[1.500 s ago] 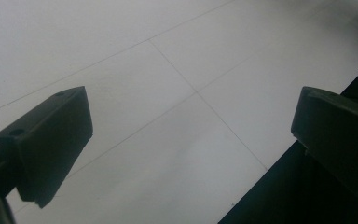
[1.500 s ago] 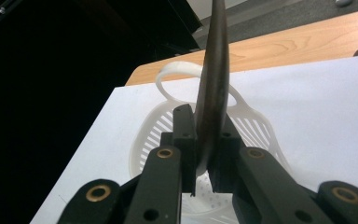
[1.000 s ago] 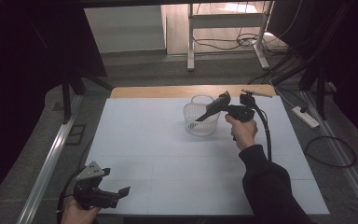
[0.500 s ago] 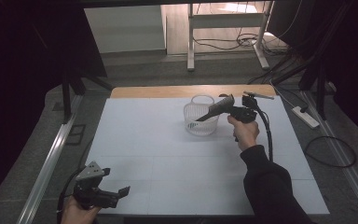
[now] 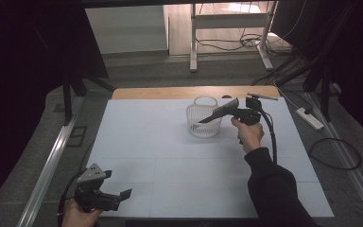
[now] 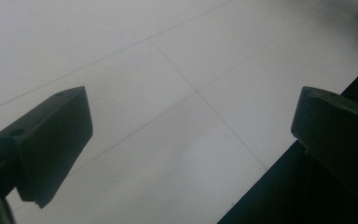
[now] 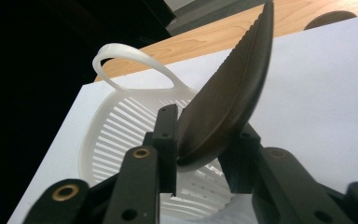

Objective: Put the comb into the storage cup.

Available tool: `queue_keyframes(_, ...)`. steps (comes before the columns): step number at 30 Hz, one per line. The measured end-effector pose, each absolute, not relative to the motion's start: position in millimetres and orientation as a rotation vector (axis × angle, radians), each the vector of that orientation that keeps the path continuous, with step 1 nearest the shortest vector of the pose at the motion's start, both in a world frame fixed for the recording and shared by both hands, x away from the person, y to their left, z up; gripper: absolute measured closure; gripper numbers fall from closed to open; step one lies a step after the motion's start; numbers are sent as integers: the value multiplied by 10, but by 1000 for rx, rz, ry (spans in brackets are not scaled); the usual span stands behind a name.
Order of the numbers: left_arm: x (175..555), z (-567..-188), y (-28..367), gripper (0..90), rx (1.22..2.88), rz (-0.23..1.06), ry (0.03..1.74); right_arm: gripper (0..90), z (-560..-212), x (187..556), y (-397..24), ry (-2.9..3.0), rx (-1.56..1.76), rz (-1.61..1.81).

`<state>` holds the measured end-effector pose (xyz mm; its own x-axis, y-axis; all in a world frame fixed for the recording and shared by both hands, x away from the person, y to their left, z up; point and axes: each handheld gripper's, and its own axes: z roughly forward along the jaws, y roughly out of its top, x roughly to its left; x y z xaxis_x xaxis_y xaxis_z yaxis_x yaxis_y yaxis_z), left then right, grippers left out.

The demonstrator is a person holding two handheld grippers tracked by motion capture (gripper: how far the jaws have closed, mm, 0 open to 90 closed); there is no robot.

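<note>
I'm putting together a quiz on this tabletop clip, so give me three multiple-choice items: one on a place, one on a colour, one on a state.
1. Where is the dark ridged piece?
A. Flat on the table beside the left claw
B. Between the right claw's jaws, at the basket
C. On the floor

2. What colour is the slotted basket?
A. White
B. Red
C. Black

3. What state is the left claw in?
A. Shut on the basket
B. Open and empty
C. Shut on a cup

Key:
1 B: the dark ridged piece stands between the jaws of the right claw, which have just been opening, right in front of the basket.
2 A: its ribs and handle are white.
3 B: the left claw has its jaws wide apart, with bare table between them.
</note>
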<state>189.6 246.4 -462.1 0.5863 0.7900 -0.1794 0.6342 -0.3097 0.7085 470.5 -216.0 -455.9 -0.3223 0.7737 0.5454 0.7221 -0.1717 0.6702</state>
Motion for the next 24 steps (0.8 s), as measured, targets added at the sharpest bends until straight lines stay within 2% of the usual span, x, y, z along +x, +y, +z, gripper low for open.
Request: queue_keyframes(24, 1897, -4622, 2460, 0, 2046, 257, 1129, 503, -4512, 4677, -2143, 2030, 1682, 1460)
